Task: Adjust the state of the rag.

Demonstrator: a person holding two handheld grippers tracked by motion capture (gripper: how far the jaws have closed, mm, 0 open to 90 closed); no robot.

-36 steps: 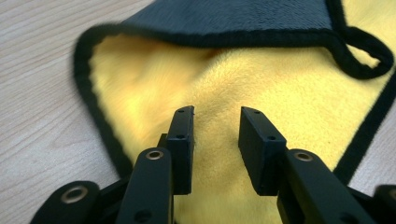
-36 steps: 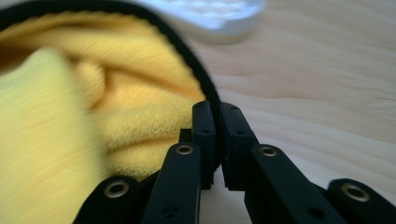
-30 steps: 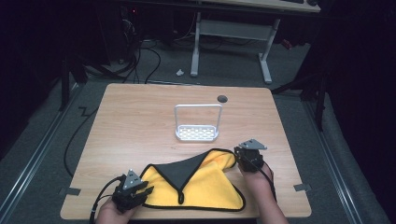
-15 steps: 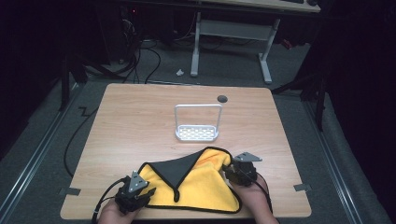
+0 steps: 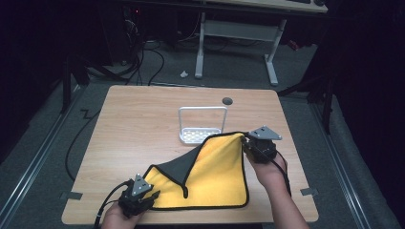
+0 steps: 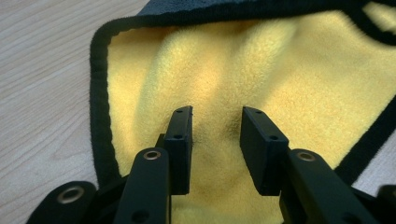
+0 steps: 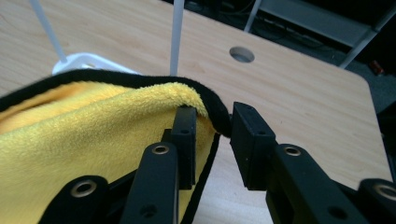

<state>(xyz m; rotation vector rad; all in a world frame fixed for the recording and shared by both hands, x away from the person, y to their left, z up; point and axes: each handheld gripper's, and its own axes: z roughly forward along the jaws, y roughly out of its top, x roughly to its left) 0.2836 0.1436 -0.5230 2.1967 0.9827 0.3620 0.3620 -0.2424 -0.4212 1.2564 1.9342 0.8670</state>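
We are in the middle of folding the yellow cloth (image 5: 210,176) with the black edge, which lies on the near half of the wooden table (image 5: 138,119), its far right corner raised off the surface just in front of the small white wire rack (image 5: 202,125). Our right gripper (image 7: 212,123) carries that raised corner: in the right gripper view the black hem runs between the two jaws and looks pinched there, though the jaws stand fairly wide and have just been closing a little on the fabric, so we judge the hold to be light. Our left gripper (image 6: 215,140) rests low at the near left corner of the cloth, jaws partly apart with only the yellow pile lying flat beneath and between them; they have barely shifted, and we see no fold of cloth pressed between the pads. A dark grey flap already lies turned over the left part of the cloth. The next move, as we judge it, calls for carrying the lifted corner across toward the left hand without letting the hem slip, while the left gripper pins its corner so the cloth does not drag, and for keeping clear of the rack.
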